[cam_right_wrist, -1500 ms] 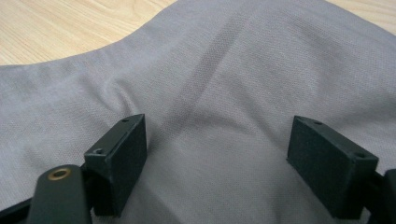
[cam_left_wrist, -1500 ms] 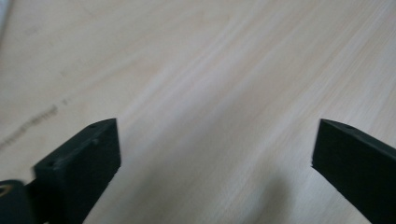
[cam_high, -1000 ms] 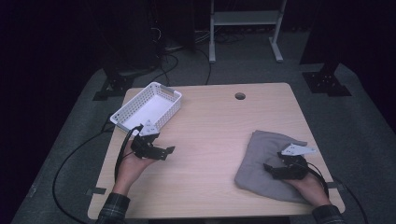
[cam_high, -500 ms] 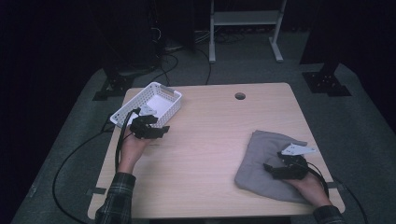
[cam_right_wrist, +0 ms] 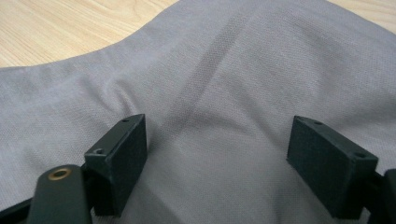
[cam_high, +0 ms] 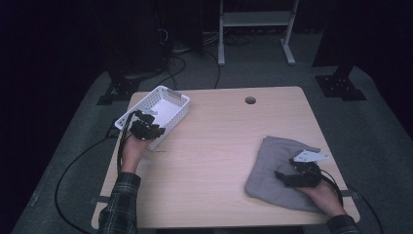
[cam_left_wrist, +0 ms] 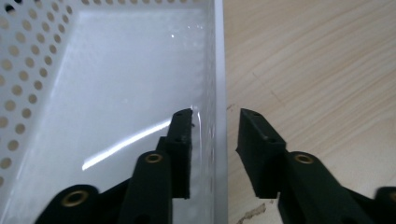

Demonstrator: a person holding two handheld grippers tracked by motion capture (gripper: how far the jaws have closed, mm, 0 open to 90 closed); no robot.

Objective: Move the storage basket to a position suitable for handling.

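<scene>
A white perforated basket [cam_high: 163, 103] stands at the table's far left. My left gripper [cam_high: 145, 127] is at its near right wall. In the left gripper view the left gripper [cam_left_wrist: 215, 114] straddles that wall [cam_left_wrist: 219, 65], one jaw inside the basket and one outside over the wood. Its jaws have just been closing, and a narrow gap still shows on each side of the wall. A grey cloth [cam_high: 270, 168] lies at the near right. My right gripper [cam_high: 283, 176] rests on it, open wide, with the cloth [cam_right_wrist: 233, 70] spread flat between the jaws of the right gripper [cam_right_wrist: 218, 120].
The wooden table [cam_high: 219, 141] has a round cable hole [cam_high: 250, 100] near its far edge. The basket looks bare inside. A black cable [cam_high: 78, 165] trails off the table's left side. A metal stand [cam_high: 253, 19] sits on the floor beyond.
My left hand has moved away from me to the basket, and its jaws have narrowed around the basket's wall. The right hand and the cloth have stayed put.
</scene>
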